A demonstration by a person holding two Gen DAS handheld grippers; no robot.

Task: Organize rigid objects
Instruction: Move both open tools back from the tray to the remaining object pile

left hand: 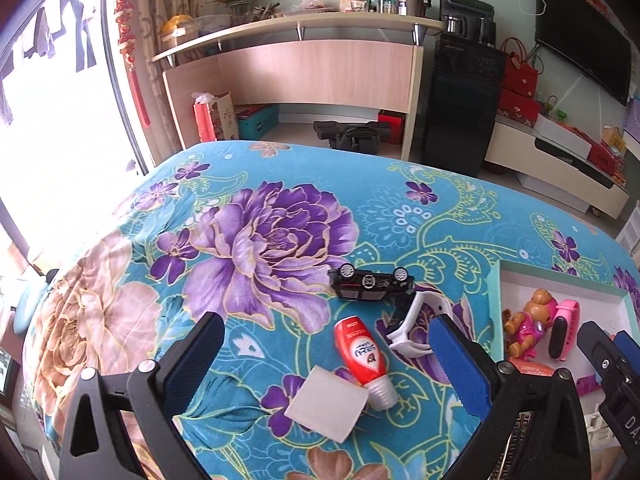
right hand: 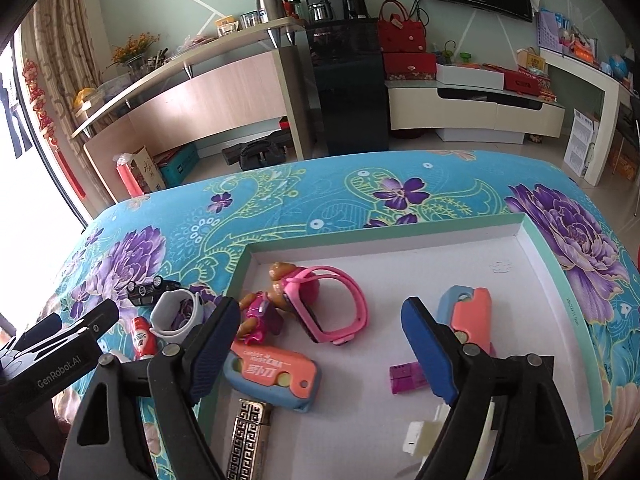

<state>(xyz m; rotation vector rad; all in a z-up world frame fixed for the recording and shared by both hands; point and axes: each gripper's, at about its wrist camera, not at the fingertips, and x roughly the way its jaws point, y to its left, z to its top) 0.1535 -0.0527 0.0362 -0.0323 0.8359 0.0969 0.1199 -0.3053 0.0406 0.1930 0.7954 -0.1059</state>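
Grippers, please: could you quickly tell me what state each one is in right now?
Left gripper: tongs open, holding nothing.
Right gripper: tongs open, holding nothing.

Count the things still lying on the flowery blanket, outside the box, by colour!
Black: 1, the toy car
White: 2, the watch band and the square block
Red: 1, the tube
Total: 4

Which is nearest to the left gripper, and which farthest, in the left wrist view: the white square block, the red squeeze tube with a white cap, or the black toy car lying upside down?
1. White square block: lowest in view, between the open fingers of the left gripper.
2. Red squeeze tube: just beyond, slightly right.
3. Black toy car: farthest, upside down on the floral cloth.
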